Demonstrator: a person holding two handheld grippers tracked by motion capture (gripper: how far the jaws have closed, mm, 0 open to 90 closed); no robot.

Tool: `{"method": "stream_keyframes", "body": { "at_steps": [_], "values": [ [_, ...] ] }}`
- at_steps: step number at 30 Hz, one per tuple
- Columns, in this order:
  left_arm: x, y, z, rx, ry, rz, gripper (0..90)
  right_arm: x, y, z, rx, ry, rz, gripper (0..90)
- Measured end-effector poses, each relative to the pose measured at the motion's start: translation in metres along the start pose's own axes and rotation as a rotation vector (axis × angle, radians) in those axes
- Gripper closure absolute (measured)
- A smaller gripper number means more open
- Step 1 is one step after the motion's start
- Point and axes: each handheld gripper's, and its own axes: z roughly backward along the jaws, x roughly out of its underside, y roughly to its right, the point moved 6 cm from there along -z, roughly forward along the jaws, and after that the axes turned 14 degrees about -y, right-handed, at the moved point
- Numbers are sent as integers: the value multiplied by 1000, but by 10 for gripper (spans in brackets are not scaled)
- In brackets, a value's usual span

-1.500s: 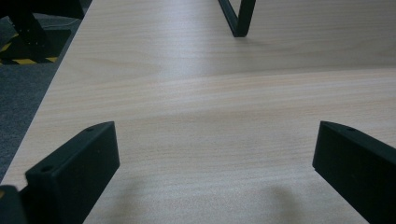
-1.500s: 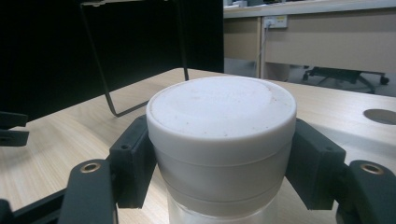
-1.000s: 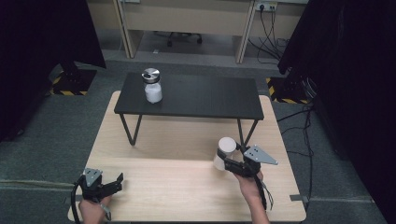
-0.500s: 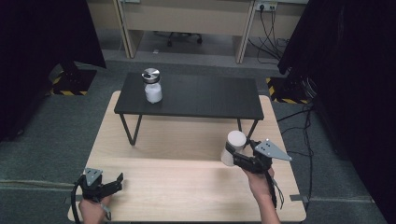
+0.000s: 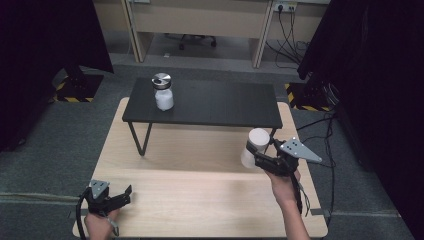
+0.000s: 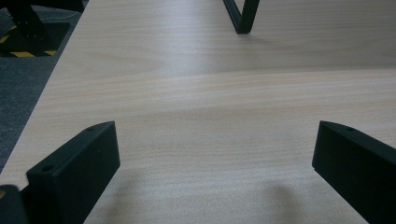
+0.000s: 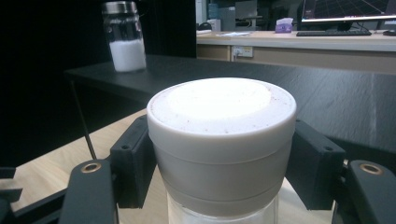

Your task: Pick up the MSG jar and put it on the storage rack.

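From above, your right gripper (image 5: 261, 159) sits over the right part of the pale wooden table (image 5: 200, 200), its jaws clamped on the clear glass jar with the wide white lid (image 5: 255, 147); the jar is off the tabletop, held upright, just in front of the near right end of the low black side table (image 5: 220, 102) that stands on the wooden one; a second clear glass jar with a silver metal lid and white powder inside (image 5: 163, 91) stands on the black table's far left part, well apart from the jar you hold; your left gripper (image 5: 120, 197) rests at the near left corner of the wooden table, jaws spread and with nothing between them.

Along the left gripper view, your two black jaws stand wide apart at the lower corners over bare pale wood (image 6: 210, 116); one black leg of the side table (image 6: 240, 16) shows at the top.

Along the right gripper view, the white lid (image 7: 222, 135) sits squarely between your jaws, both pads pressing on its sides, with clear glass showing just below it; the black tabletop (image 7: 327, 93) runs behind it; the silver-lidded jar (image 7: 123, 37) stands upright at the far left.
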Motion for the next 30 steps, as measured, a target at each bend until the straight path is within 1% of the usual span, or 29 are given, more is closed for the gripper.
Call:
{"method": "stream_keyframes", "body": {
  "at_steps": [5, 12, 17, 20, 30],
  "values": [
    [0, -1, 0, 1, 2, 22, 0, -12, 3, 1, 3, 6, -14, 335],
    [0, -1, 0, 1, -3, 23, 1, -29, 7, 6, 13, 14, -27, 336],
    [-1, -2, 0, 4, -6, 27, 1, -44, 11, 7, 16, 16, -24, 335],
    [-1, -2, 0, 6, -6, 26, 2, -51, 14, 8, 8, 20, -41, 335],
    [0, -2, 0, 7, -1, 22, 2, -77, 14, 6, 37, 25, -19, 335]
  ]
}}
